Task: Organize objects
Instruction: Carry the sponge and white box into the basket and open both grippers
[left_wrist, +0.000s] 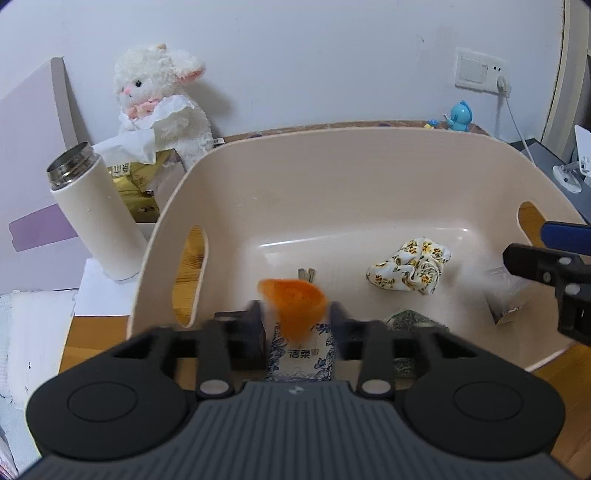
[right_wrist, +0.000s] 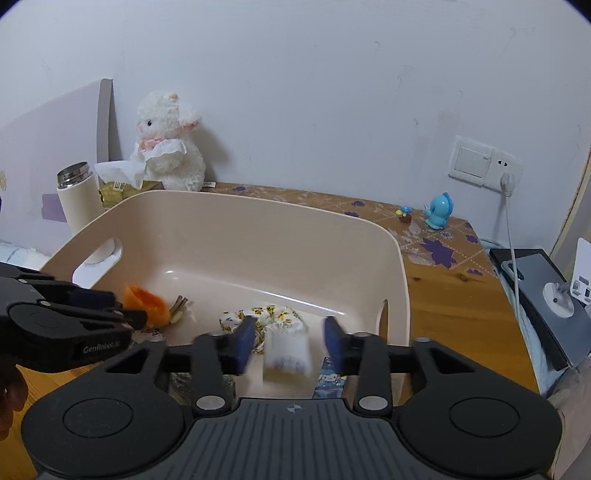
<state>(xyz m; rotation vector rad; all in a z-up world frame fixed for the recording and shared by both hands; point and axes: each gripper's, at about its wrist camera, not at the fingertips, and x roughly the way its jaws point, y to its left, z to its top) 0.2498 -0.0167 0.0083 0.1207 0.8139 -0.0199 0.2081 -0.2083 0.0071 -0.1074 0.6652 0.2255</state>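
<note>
- Our left tool (left_wrist: 295, 314) stands spread wide over the bin (left_wrist: 332, 162); the blurred orange toy carrot (left_wrist: 293, 304) sits between its fingers, seemingly just let go, though the blur leaves that uncertain.
- Our right tool (right_wrist: 289, 341) is likewise released, a small pale packet (right_wrist: 286, 354) blurred in its gap.
- Inside the bin lie a floral scrunchie (left_wrist: 410, 271) and a tissue pack (left_wrist: 303, 354).
- We judge the step to be dropping items into the bin; next, both tools lift out and seek whatever remains on the surface (right_wrist: 454, 306).
</note>
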